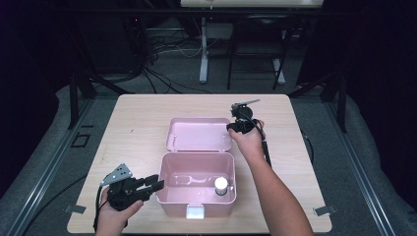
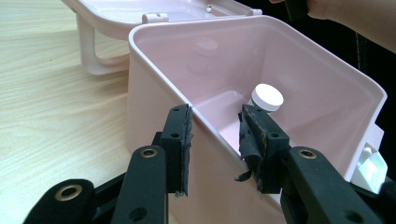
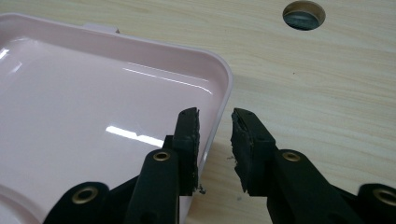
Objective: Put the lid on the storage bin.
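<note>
In the high view, a pink box (image 1: 196,189) stands open at the near middle of the table (image 1: 133,118), with its lid (image 1: 199,133) lying flat just behind it. The left gripper (image 1: 158,185) is at the box's left wall, and the right gripper (image 1: 235,128) is at the lid's far right corner. A white-capped bottle (image 1: 221,186) stands inside the box.

In the left gripper view, the jaws straddle the box wall (image 2: 212,135); I cannot tell whether they press it.

In the right gripper view, the open jaws straddle the lid's rim (image 3: 224,88) without touching.
</note>
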`<state>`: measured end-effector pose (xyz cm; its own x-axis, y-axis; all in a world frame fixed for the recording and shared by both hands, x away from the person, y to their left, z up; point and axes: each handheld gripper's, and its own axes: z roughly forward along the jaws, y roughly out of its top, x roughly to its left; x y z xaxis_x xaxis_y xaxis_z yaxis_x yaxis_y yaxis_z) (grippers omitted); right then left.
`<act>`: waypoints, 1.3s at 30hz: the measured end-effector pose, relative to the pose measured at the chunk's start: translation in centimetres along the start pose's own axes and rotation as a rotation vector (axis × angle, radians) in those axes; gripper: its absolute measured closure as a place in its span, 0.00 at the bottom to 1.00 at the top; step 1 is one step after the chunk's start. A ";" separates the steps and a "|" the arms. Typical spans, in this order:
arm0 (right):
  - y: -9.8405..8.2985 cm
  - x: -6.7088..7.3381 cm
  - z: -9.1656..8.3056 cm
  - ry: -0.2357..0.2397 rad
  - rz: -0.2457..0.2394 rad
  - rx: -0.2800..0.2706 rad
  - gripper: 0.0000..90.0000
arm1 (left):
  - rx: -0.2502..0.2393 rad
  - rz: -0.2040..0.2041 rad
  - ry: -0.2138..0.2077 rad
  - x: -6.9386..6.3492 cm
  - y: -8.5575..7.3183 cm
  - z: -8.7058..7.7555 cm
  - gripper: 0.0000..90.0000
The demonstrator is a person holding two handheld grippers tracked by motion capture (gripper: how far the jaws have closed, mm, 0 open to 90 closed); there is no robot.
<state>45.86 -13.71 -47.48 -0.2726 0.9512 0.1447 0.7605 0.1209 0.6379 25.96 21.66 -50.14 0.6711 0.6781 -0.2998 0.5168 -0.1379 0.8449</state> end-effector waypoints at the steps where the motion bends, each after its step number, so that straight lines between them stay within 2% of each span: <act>1: 0.0 0.1 0.1 0.003 0.005 0.005 0.81 | 0.000 0.000 0.000 0.0 0.0 0.0 0.71; 6: 0.1 0.3 0.4 -0.010 0.031 0.027 0.86 | 0.000 0.000 -0.001 0.0 0.0 0.0 0.71; 13: 0.0 0.4 0.7 -0.018 0.039 0.042 0.88 | -0.003 -0.003 -0.002 0.0 0.0 0.0 0.71; 22: -0.1 0.4 1.0 -0.010 0.064 0.061 0.89 | -0.003 0.000 -0.003 0.1 0.0 0.0 0.71; 39: 0.0 0.4 0.9 -0.014 0.050 0.061 0.89 | -0.003 0.000 0.000 0.1 0.0 0.1 0.70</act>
<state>46.28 -13.03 -48.10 -0.2257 0.9603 0.1641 0.8076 0.0903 0.5827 26.05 21.63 -50.21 0.6715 0.6777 -0.2998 0.5150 -0.1358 0.8464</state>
